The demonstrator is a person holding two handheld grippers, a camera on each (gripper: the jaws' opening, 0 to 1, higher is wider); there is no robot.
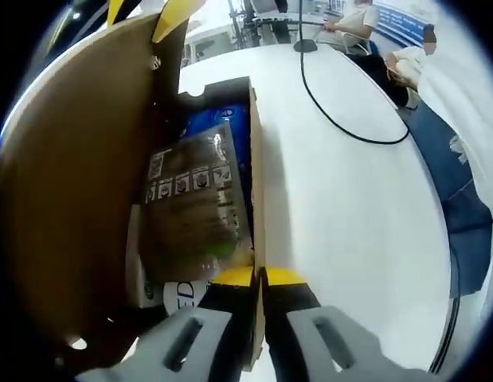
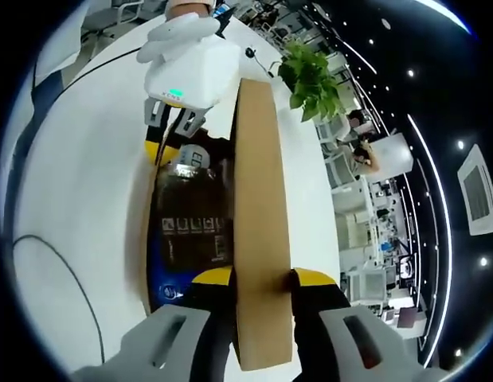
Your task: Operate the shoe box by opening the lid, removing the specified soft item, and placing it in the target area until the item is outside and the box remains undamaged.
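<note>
The brown cardboard shoe box stands open on the white table (image 1: pixel 350 223). Its lid (image 1: pixel 79 175) is raised on the left, and the right gripper's yellow tips (image 1: pixel 146 12) hold its top edge. My left gripper (image 1: pixel 260 277) is shut on the box's side wall (image 1: pixel 256 159). Inside lies a soft dark item in a clear plastic bag (image 1: pixel 194 207) with printed labels, over something blue. In the right gripper view, my right gripper (image 2: pixel 262 277) is shut on the lid's edge (image 2: pixel 260 175). The bag (image 2: pixel 190 215) lies left of the lid, with the left gripper (image 2: pixel 170 139) at the box's far end.
A black cable (image 1: pixel 334 119) loops across the table to the right of the box. A person's blue clothing (image 1: pixel 453 183) borders the table's right edge, and another person (image 1: pixel 354 20) sits at the far end. A green plant (image 2: pixel 314 79) stands beyond the lid.
</note>
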